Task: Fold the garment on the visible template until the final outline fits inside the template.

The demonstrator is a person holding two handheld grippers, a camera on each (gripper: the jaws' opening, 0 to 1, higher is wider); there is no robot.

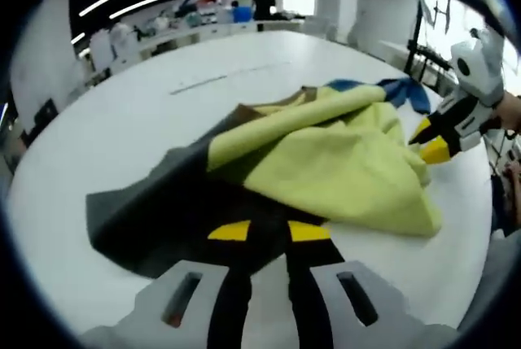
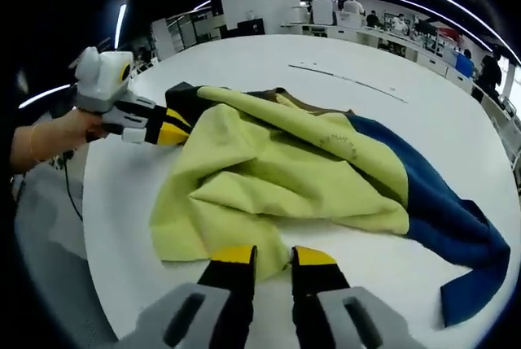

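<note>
Left gripper view is showing the garment [image 1: 326, 162] lying crumpled in the middle of the white table [image 1: 122, 113], its yellow panel heaped over a dark panel, with a blue part trailing toward the far right edge. The left gripper [image 1: 269, 231] is sitting at the near edge of the dark panel, jaws a little apart with cloth lying under them; whether it is pinching the fabric I cannot tell. The right gripper [image 2: 264, 255] is reaching the yellow hem with its jaws slightly spread, and whether it is holding anything I cannot tell either.

Folding is looking barely begun: the cloth is bunched, with no flat, squared outline anywhere. A thin line marked on the table [image 2: 350, 79] beyond the garment may be part of the template, though that is uncertain. Spreading and every fold are probably remaining.

Bare tabletop is lying open beyond the garment, giving room to spread it; the near edge is running just beside both grippers, so cloth could slip over there.
</note>
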